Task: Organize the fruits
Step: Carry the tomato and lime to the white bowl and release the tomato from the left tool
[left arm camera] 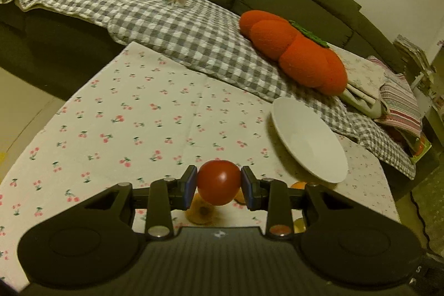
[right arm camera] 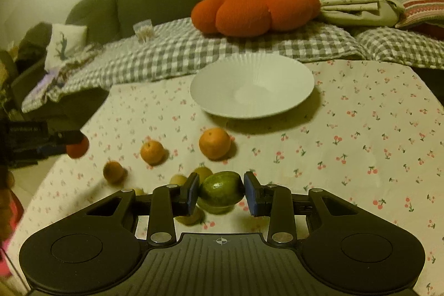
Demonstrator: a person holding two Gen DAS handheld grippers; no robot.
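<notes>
Pinching a tomato (left arm camera: 218, 182) in the left gripper (left arm camera: 219, 186), the right gripper (right arm camera: 222, 193) clamps a green fruit (right arm camera: 222, 189), plate (right arm camera: 277, 101) beyond.

One white plate (right arm camera: 251, 85). One red tomato (left arm camera: 218, 182). One green fruit (right arm camera: 222, 189). Three oranges: (right arm camera: 214, 143), (right arm camera: 152, 152), (right arm camera: 113, 171). At least three small yellowish fruits (right arm camera: 202, 173), partly hidden. One orange pumpkin cushion (right arm camera: 255, 9).
</notes>
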